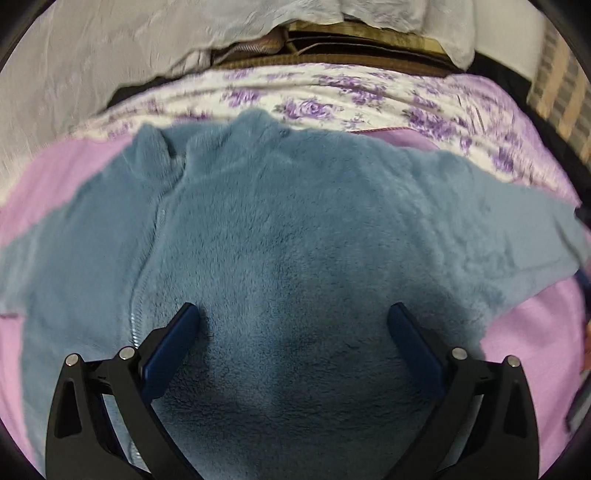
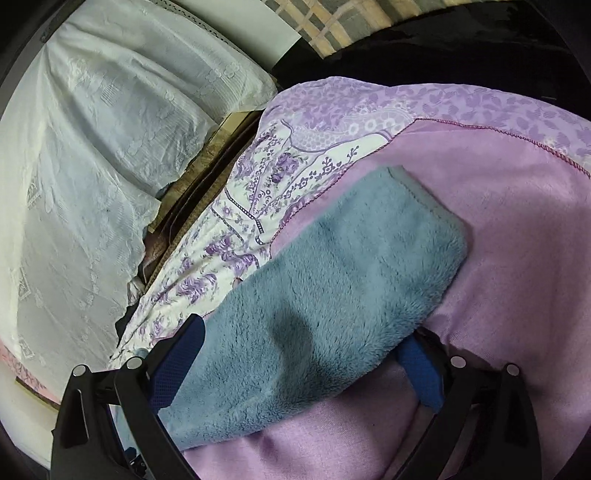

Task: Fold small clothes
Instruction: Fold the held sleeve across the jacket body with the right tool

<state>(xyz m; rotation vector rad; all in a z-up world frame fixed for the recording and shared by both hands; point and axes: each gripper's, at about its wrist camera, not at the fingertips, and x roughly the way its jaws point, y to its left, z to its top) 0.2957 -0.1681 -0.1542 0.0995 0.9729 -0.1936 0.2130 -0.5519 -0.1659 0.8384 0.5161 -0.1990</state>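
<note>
A small blue fleece jacket [image 1: 280,229] with a zipper [image 1: 147,258] lies spread flat on a lilac blanket [image 1: 48,173], collar at the far side. My left gripper [image 1: 293,314] hovers over the jacket's body with its jaws wide apart and nothing between them. In the right wrist view one blue sleeve [image 2: 332,280] stretches away across the lilac blanket [image 2: 498,229]. My right gripper [image 2: 303,332] is open, its fingers on either side of the sleeve's near part; the right fingertip [image 2: 410,350] is partly hidden under the fleece.
A purple floral sheet [image 1: 332,96] covers the bed beyond the blanket. White lace-covered bedding [image 2: 92,147] lies at the left, with a brown bed frame edge [image 2: 207,166] between. A plaid cloth [image 2: 332,22] and dark space lie at the far side.
</note>
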